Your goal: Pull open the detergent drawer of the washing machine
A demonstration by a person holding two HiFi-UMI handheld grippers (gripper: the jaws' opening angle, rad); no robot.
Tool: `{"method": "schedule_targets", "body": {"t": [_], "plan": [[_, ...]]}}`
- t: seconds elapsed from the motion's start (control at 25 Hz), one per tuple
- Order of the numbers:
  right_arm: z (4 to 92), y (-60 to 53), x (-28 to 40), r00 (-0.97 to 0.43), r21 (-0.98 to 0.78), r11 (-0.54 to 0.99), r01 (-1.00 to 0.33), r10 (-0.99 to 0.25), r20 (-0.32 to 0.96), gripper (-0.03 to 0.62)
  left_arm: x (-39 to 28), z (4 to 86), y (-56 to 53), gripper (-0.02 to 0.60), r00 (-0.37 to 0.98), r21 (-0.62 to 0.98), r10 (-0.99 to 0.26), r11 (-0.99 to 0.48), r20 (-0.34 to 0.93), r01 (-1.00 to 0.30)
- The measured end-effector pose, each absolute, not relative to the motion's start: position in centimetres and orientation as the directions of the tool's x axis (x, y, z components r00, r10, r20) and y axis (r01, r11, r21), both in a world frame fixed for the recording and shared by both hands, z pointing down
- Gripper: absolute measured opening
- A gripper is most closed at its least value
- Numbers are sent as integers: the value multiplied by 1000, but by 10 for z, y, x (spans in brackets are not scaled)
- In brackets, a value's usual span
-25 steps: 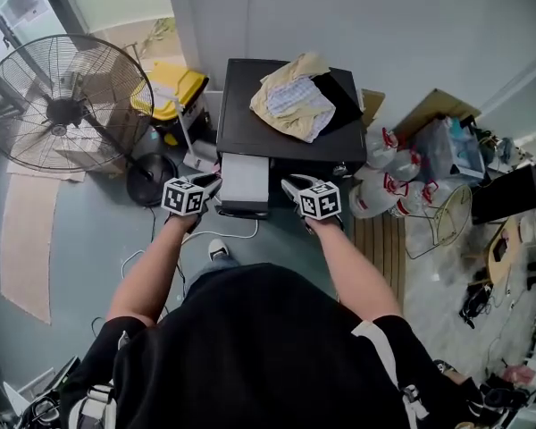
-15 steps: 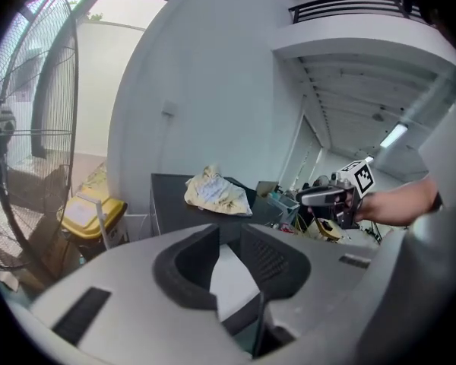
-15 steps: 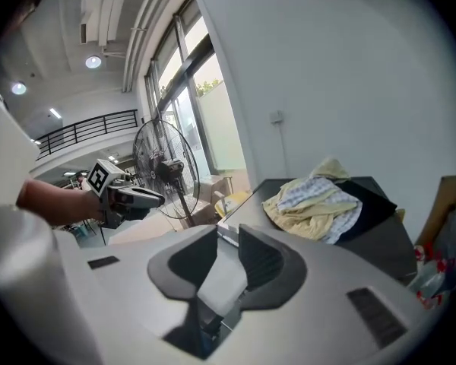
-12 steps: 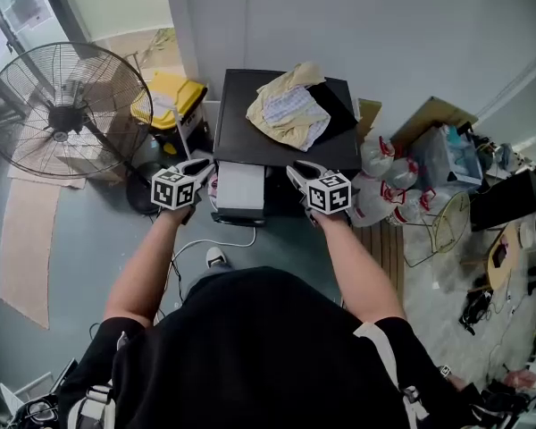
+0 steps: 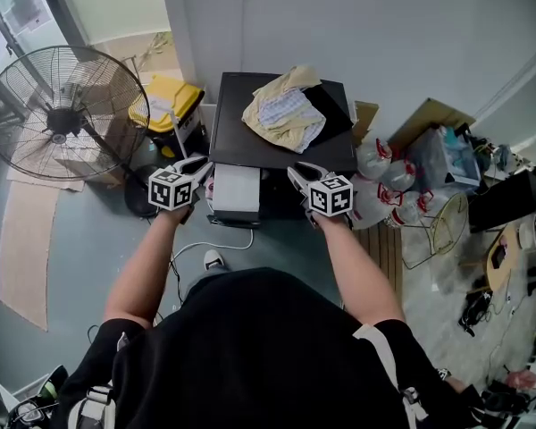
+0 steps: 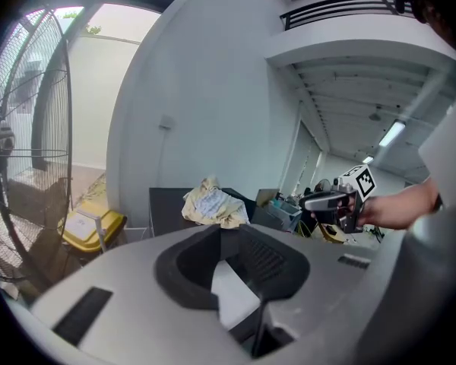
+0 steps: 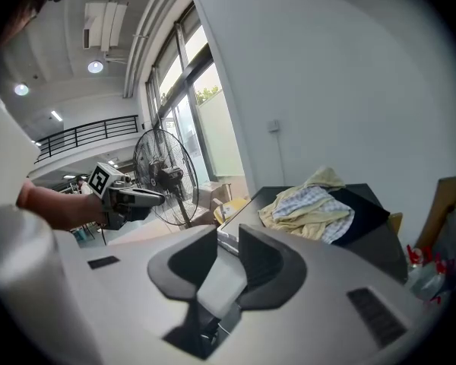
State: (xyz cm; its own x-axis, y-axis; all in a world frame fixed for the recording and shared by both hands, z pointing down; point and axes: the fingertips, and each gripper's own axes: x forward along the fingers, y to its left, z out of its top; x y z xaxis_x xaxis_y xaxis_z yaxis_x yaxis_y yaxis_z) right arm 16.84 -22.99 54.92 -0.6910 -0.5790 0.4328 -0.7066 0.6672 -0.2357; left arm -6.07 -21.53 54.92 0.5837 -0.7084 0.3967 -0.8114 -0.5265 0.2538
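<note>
The detergent drawer (image 5: 236, 190) stood pulled out from the front of the washing machine (image 5: 277, 146), at 7 o'clock from the crumpled cloth (image 5: 284, 110) on its top. The left gripper (image 5: 202, 162) hung at the drawer's 9 o'clock. Its jaws had just been closing, but they were apart and empty. The right gripper (image 5: 294, 172), at 3 o'clock, was also spread and empty.

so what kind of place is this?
Likely a cluttered utility or storage corner: black-topped washing machine, large black metal pedestal fan, white plastic bags heaped beside the machine.

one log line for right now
left gripper: open, empty, jaws just closing | right gripper: open, empty | drawer: out of washing machine front
</note>
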Motion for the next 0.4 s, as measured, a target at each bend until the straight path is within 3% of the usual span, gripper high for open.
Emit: {"method": "schedule_targets", "body": {"t": [0.4], "plan": [[550, -221, 175, -685, -235, 662, -712, -581, 439, 89, -62, 553, -208, 81, 579, 260, -711, -517, 399, -815]]}}
